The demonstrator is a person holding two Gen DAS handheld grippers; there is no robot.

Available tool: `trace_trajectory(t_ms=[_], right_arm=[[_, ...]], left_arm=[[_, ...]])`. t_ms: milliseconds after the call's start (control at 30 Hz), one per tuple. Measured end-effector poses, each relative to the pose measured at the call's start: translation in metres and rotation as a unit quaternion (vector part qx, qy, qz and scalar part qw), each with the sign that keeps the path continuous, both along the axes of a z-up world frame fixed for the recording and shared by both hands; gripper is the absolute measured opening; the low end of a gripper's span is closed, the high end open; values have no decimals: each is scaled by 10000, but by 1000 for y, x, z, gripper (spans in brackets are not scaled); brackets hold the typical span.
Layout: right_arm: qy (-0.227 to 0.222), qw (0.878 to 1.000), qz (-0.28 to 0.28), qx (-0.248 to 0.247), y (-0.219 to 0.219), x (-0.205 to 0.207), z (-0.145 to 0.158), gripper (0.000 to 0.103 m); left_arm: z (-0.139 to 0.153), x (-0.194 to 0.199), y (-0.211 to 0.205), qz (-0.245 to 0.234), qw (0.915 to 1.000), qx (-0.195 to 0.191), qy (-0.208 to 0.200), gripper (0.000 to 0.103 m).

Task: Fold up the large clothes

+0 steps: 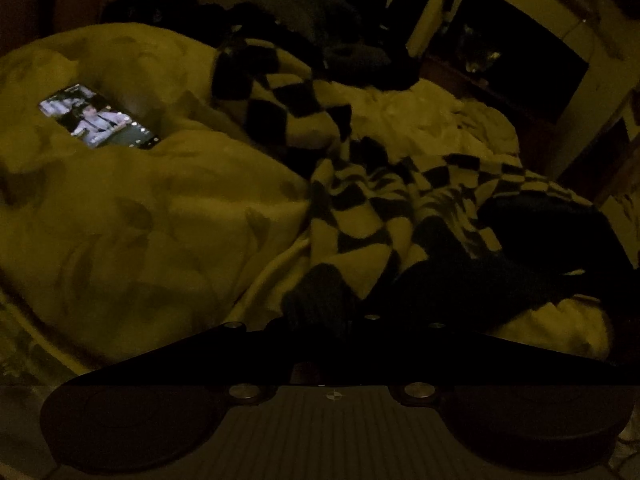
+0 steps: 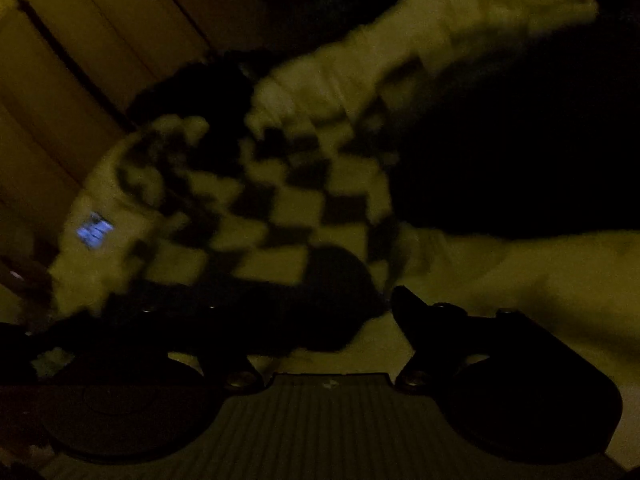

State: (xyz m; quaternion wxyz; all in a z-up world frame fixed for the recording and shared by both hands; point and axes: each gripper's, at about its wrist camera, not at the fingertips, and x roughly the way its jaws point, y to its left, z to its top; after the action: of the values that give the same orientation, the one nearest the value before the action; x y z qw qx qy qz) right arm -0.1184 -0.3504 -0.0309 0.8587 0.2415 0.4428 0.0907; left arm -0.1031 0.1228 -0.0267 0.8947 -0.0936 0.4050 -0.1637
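Observation:
The room is very dim. A black-and-white checkered garment (image 1: 360,184) lies crumpled across a pale bed cover (image 1: 140,220). My left gripper (image 1: 332,320) is at its near dark hem, and the jaws look closed on that fabric. In the right wrist view the same checkered garment (image 2: 260,208) is blurred and fills the middle. My right gripper (image 2: 320,320) has its jaws spread wide, with a dark fold of the garment lying between them; its right finger (image 2: 416,312) stands free of the cloth.
A lit phone (image 1: 100,118) lies on the bed cover at the left; it also shows in the right wrist view (image 2: 94,232). Dark clothes (image 1: 320,20) are piled at the back. A dark cabinet opening (image 1: 520,60) is at the right.

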Motion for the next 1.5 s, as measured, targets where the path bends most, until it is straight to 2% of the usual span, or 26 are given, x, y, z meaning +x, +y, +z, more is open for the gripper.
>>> trace_trajectory(t_ms=[33, 67, 133, 167, 300, 400, 467, 533, 567, 633, 667, 700, 767, 833, 867, 967, 1033, 1133, 1200, 1267, 1400, 1433, 1500], right_arm=[[13, 9999, -13, 101, -1, 1, -7, 26], [-27, 9994, -128, 313, -6, -4, -8, 14], [-379, 9958, -301, 781, -21, -18, 3, 14], [-587, 9940, -350, 852, -25, -24, 14, 14], [-1356, 9829, -390, 1181, -46, -67, 78, 11], [-1829, 9799, -167, 775, -48, -103, 127, 4], [-1936, 9799, -133, 470, -49, -125, 145, 2], [-1771, 9835, -192, 330, -55, -135, 141, 2], [-1597, 9865, -216, 291, -56, -135, 133, 2], [-1220, 9914, -404, 231, -56, -131, 108, 7], [-1058, 9931, -417, 294, -56, -130, 96, 7], [-941, 9943, -360, 352, -53, -125, 85, 10], [-923, 9944, -400, 338, -48, -117, 73, 32], [-944, 9946, -299, 320, -41, -103, 72, 66], [-939, 9948, -273, 273, -38, -94, 73, 70], [-902, 9958, 28, 132, -24, -59, 72, 70], [-826, 9961, 231, 194, -16, -32, 71, 72], [-682, 9964, 453, 210, 2, 15, 67, 75], [-618, 9970, 467, 68, 12, 46, 65, 78], [-547, 9972, 500, -33, 21, 73, 62, 79], [-446, 9974, 562, 27, 35, 122, 53, 81], [-454, 9973, 581, 1, 39, 133, 50, 81], [-431, 9974, 570, -125, 47, 156, 44, 81]], left_arm=[[0, 1, 0, 3, 10000, -1, 7, 40], [-2, 1, 0, 4, 10000, 6, 12, 40], [-2, 0, 1, -4, 10000, -10, 7, 40], [0, 1, 3, -6, 10000, -65, 9, 40], [18, -2, 7, -95, 9995, -283, -136, 40], [35, -10, 6, -329, 9984, -351, -285, 40], [36, -13, 2, -447, 9984, -237, -261, 40], [21, -9, -2, -527, 9986, 0, -20, 40], [8, -6, -5, -557, 9981, 125, 249, 42], [-17, -1, -7, -476, 9963, 299, 649, 50], [-27, 0, -7, -407, 9958, 294, 766, 64], [-31, 1, -4, -328, 9957, 213, 839, 88], [-27, 2, 5, -52, 9967, 70, 804, 103], [-12, 2, 13, 153, 9988, 129, 444, 103], [-2, 4, 14, 207, 9993, 233, 201, 103], [25, 20, 8, 222, 9971, 619, -377, 103], [35, 37, -5, 28, 9941, 822, -712, 103], [37, 77, -37, -187, 9869, 1302, -932, 103], [28, 110, -53, -149, 9808, 1606, -1095, 103], [20, 141, -63, 187, 9789, 1780, -988, 103], [8, 199, -77, 343, 9910, 1166, -558, 103], [2, 213, -84, 357, 9902, 1285, -406, 103], [-17, 237, -104, 525, 9790, 1944, -316, 103]])
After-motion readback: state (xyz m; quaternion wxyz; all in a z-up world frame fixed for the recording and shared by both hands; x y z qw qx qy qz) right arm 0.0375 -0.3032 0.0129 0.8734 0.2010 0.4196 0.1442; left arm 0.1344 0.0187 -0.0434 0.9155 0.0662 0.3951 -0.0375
